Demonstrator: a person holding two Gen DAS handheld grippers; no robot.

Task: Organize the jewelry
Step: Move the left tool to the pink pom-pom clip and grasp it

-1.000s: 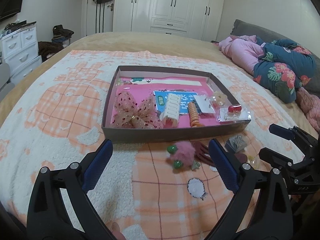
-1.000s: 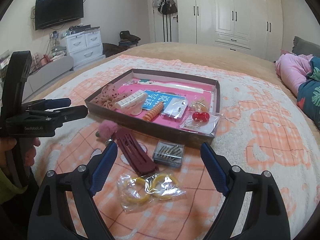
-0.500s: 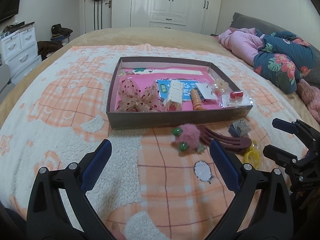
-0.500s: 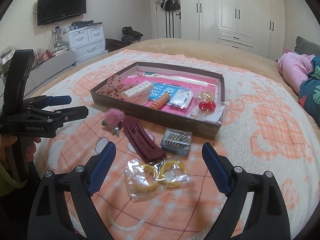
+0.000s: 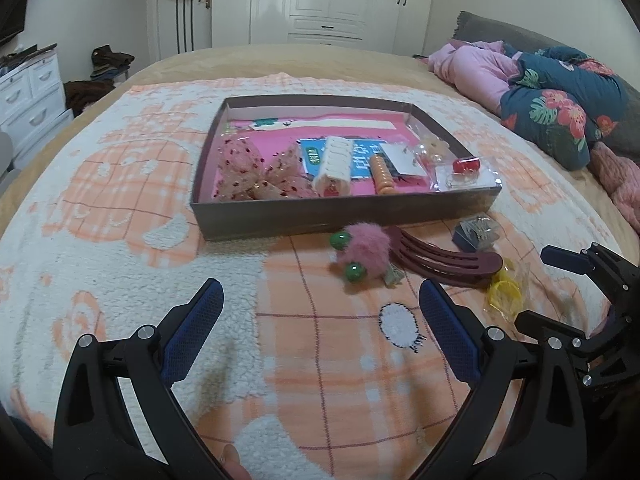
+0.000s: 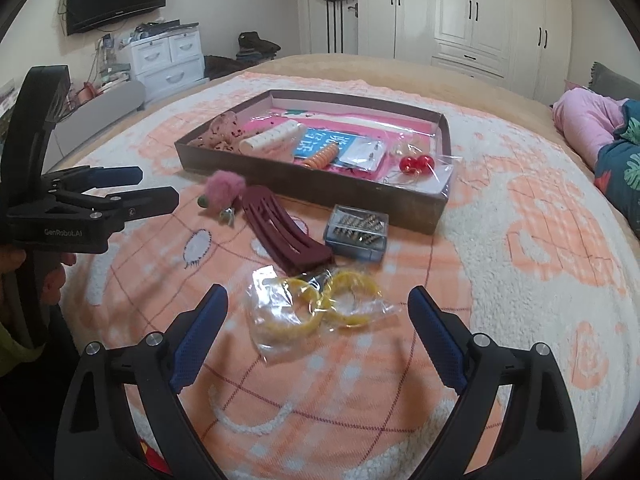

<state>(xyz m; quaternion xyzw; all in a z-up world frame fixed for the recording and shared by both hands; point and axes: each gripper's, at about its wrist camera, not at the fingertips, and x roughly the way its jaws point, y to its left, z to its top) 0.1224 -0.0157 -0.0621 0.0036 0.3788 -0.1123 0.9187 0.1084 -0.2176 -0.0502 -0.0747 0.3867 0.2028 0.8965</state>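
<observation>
Gaping wide, both tongs [image 5: 320,312] [image 6: 318,320] hold nothing.

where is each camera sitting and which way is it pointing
Left wrist: rides the left hand-held gripper, low over the blanket, facing the brown tray and wardrobe; own open blue-padded fingers below, the right hand-held gripper at right edge.
Right wrist: rides the right hand-held gripper, above the bagged yellow hoops, facing tray and TV wall; own fingers, left hand-held gripper at left.
Shared: tray, pink pompom, maroon comb.
</observation>
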